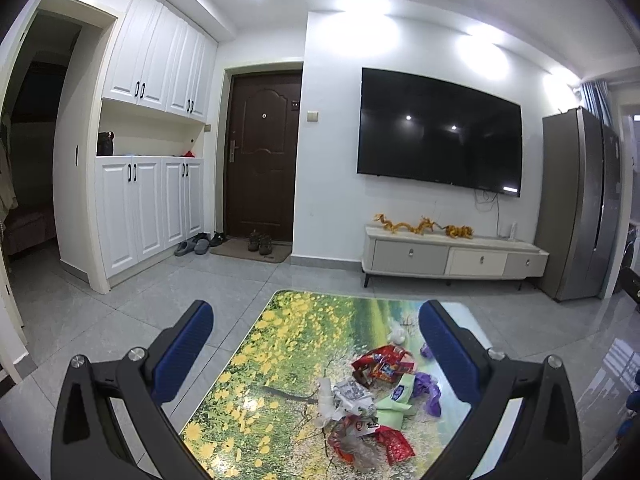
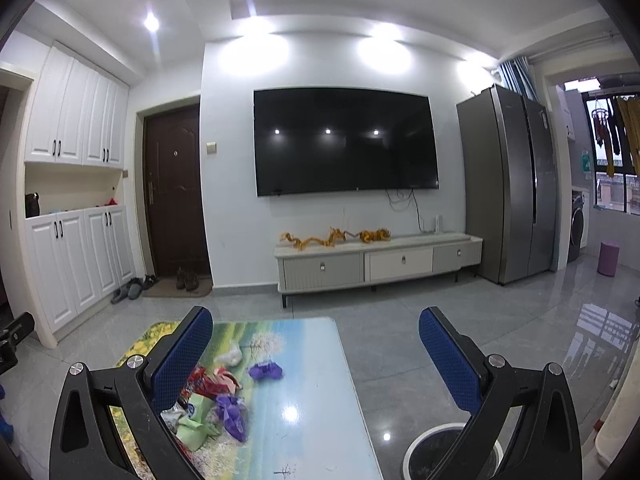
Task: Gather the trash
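Item: coffee table (image 1: 280,360), top printed with yellow flowers and a landscape; taken as landmark

Trash pile (image 1: 372,396): red wrappers, crumpled white paper, pale green packet and purple scraps, heaped on the table toward its right half. A white scrap (image 2: 231,356) and a purple scrap (image 2: 266,371) are set slightly apart, farther along the table toward the TV wall.

Left gripper (image 1: 314,352): jaws spread wide, nothing held; held above the table's near end. The pile is seen ahead and slightly right, between the fingers and below them.

Right gripper (image 2: 316,354): jaws spread wide, nothing held; held over the table's right edge. The pile is seen low and left, partly hidden behind its left finger (image 2: 182,356).

Bin (image 2: 440,452): round, white-rimmed, on the floor just beside the table's right side, below the right gripper.

Judgement: no piece yet collected. The left gripper is judged better aligned with the pile; the right is nearer the bin. No single long axis is shown by the heap. Open floor is seen round the table; the right edge lies between pile and bin
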